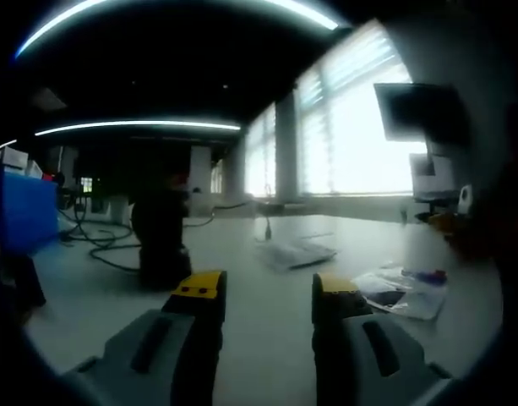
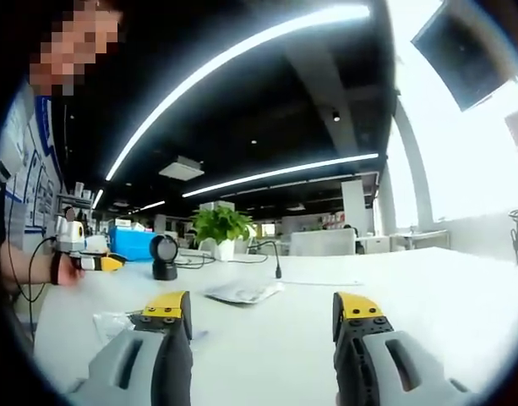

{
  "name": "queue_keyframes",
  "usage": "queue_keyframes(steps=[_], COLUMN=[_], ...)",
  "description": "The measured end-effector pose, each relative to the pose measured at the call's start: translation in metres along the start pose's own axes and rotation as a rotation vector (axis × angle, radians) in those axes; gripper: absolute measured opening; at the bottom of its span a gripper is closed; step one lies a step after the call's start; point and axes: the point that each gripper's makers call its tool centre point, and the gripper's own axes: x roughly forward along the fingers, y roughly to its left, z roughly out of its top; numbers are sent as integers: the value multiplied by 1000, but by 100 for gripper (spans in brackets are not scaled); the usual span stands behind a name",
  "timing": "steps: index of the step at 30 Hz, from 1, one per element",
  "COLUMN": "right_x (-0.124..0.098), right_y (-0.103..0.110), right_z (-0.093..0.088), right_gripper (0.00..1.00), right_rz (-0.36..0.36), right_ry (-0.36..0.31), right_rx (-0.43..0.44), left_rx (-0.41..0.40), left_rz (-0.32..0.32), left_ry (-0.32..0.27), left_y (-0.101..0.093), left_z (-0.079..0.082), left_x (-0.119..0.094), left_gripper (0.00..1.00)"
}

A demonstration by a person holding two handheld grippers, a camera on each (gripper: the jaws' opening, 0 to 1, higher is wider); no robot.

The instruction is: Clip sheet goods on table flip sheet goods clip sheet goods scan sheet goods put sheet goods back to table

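Observation:
A flat pale sheet packet (image 1: 297,252) lies on the white table (image 1: 259,338) ahead of my left gripper (image 1: 269,288), whose yellow-tipped jaws stand open and apart from it with nothing between them. A pile of clear packets (image 1: 402,292) rests to the right. In the right gripper view the same pale packet (image 2: 242,292) lies ahead of my open, empty right gripper (image 2: 263,306), and a clear packet (image 2: 115,323) sits by its left jaw. A black scanner (image 2: 164,256) stands behind. The left gripper (image 2: 98,263) shows far left in a hand.
The black scanner stand (image 1: 161,237) has cables (image 1: 98,245) trailing beside it. A blue box (image 1: 26,211) sits at the left table edge. A potted plant (image 2: 220,227) and a thin upright cable (image 2: 276,258) stand at the back. A monitor (image 1: 419,110) hangs by the bright windows.

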Motion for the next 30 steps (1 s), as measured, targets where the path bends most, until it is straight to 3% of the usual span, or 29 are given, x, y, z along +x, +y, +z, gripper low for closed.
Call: queue_keyframes(steps=[30], right_x=[0], right_y=[-1], right_z=[-1], right_gripper=[60], right_rz=[-14], right_ry=[7], right_rx=[-14], left_rx=[3], left_rz=[-2], left_ry=[-4], left_y=[0], left_z=[1], left_x=[-1], left_gripper=[33])
